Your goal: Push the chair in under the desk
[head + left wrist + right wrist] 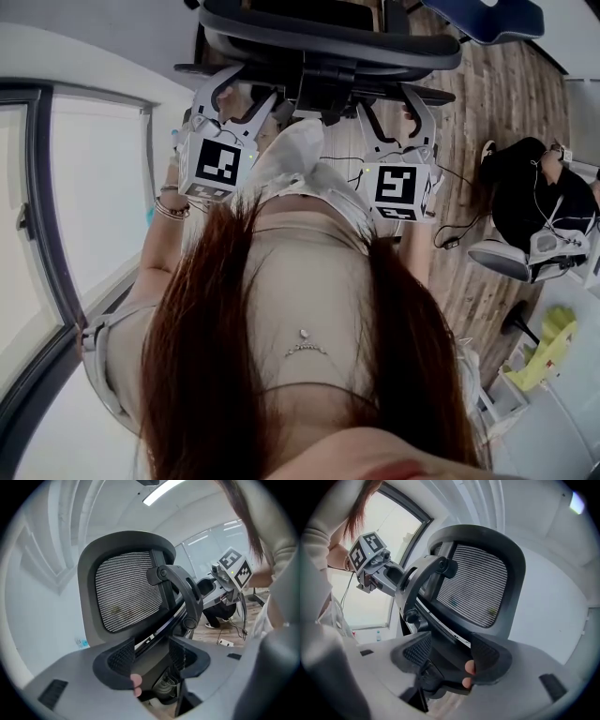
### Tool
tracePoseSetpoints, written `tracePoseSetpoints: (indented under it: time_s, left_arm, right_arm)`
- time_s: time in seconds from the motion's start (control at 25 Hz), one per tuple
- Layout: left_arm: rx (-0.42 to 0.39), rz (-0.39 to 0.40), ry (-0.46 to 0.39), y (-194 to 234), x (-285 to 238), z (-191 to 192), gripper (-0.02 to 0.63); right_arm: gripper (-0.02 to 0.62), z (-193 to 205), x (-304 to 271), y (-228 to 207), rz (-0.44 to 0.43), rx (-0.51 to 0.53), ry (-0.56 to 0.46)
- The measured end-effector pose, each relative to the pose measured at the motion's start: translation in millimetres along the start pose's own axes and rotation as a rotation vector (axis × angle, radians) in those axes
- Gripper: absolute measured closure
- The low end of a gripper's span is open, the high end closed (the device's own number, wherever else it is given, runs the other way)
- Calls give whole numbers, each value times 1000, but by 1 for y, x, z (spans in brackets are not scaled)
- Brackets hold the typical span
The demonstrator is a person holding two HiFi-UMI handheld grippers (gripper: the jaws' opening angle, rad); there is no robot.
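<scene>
Two grippers, left gripper [152, 657] and right gripper [450, 657], each pair of jaws closed narrow on the dark rear frame of one chair [126, 597], its mesh backrest [471, 585] beyond, one person in black [525, 192] farther off on the wood floor [469, 103].

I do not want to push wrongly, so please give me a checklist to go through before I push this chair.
1. Left gripper at the chair: ok, tongs apart with the back frame between them.
2. Right gripper at the chair: ok, same position.
3. Tongs pressing firmly on the frame: cannot tell.
4. Desk lined up ahead of the chair: cannot tell, no desk in view.
5. Path free of the floor cable: probably not ok, it lies close to the chair.
</scene>
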State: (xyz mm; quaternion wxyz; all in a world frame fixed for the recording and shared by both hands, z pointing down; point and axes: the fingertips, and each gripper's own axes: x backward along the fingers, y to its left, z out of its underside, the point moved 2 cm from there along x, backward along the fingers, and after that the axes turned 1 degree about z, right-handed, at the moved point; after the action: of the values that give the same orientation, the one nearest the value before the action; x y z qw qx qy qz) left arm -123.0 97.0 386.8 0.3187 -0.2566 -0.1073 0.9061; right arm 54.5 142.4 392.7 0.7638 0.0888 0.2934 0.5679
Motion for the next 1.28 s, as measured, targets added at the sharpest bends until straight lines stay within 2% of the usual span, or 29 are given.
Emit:
tracePoseSetpoints:
  time_s: [0.08,0.2,0.52,0.64,1.12,1.28]
  left_arm:
    - [-1,-1,2,0,0,0,391]
    - [-10,-2,7,0,0,0,391]
    - [-30,-1,17,-1,0,-2,388]
    - [-36,3,21,-2,-1,-2,388]
    - [-10,-1,-17,2,-7,-4,374]
    - [-20,-4,13,6,-10,-3,374]
  right_arm:
    - [334,4,1,0,5,-1,27]
    - [333,1,-2,3,-4,9,3]
    - [328,6,0,-1,7,8,33]
    - [327,2,-2,-1,-2,17,6]
    - [324,3,-5,-5,10,2,6]
    - [324,3,-10,-6,8,-2,8]
